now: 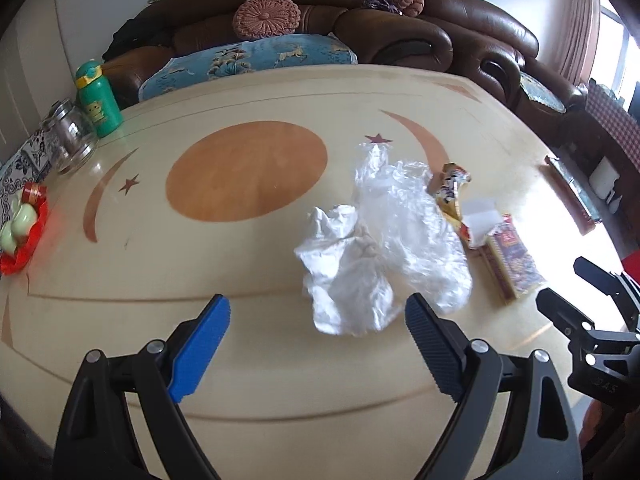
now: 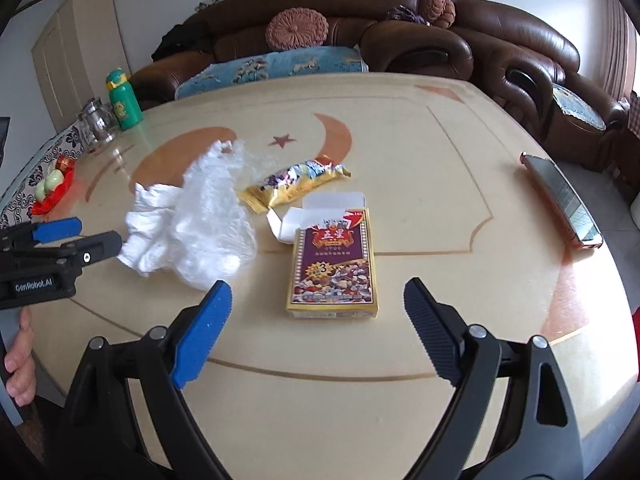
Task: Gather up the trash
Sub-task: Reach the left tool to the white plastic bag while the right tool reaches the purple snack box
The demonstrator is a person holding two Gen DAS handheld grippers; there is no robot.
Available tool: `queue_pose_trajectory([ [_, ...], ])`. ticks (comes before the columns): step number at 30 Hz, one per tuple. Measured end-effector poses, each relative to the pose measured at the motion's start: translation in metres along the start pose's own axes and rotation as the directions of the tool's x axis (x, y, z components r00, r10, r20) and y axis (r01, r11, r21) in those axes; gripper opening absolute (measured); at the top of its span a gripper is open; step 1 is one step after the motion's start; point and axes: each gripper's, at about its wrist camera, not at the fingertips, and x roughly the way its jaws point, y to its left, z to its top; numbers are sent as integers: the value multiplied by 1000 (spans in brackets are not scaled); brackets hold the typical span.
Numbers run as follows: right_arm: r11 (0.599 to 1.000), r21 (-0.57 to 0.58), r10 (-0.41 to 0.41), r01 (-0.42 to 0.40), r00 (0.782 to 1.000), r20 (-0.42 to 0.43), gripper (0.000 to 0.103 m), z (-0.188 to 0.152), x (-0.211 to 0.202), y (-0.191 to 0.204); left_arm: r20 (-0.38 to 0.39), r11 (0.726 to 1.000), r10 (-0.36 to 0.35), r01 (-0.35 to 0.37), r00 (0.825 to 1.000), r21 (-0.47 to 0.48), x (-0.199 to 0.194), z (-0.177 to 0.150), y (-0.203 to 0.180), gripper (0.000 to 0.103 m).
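A crumpled white tissue lies on the beige table against a clear plastic bag. Right of these are a gold snack wrapper and an opened red-and-gold carton. My left gripper hovers open just short of the tissue, nothing between its fingers. My right gripper is open too, its fingers either side of the carton's near end and above it, not touching. In the right wrist view the left gripper shows at the left edge, beside the tissue.
A green bottle, a glass jar and a red dish of small items stand at the table's left edge. A phone lies at the right edge. A brown sofa runs behind the table. A person's hand holds the left gripper.
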Motion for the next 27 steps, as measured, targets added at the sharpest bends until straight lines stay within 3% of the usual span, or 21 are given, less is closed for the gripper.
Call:
queue_pose_trajectory([
  [18,999,-30,-15,14,999,-37,86,8,28,7,-47,994,-106,105,993,-10,48,12,25,87],
  [27,1000,-10,-6,5,997,-83,86,10,46,0,-55,984,-155,159,986,82,62,20,15,84],
])
